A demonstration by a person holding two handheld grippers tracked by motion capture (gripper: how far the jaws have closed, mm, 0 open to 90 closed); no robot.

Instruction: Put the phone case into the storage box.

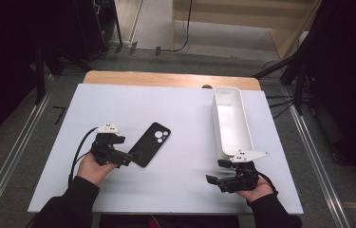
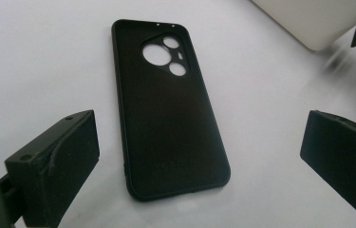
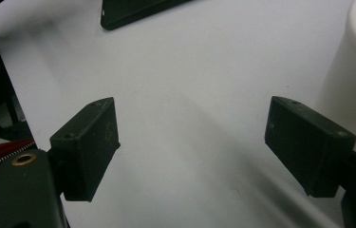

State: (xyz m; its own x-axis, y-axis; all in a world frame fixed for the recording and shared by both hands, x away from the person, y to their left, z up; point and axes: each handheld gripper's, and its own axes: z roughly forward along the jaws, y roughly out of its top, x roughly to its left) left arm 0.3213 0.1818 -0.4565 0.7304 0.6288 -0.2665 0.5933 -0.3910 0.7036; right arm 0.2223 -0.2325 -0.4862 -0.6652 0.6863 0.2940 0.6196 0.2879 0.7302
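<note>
The phone case is light, thin and flexible: pinch its near edge. Both the left gripper and right gripper stand apart, empty.

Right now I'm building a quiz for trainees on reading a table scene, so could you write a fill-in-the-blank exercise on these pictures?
1. The black phone case lies flat on the ____ table.
2. The left gripper has its jaws ____, with the case lying between them.
3. The long white bin stands near the ____ gripper.
4. The bin is ____ inside.

Missing words: white; open; right; empty
</note>
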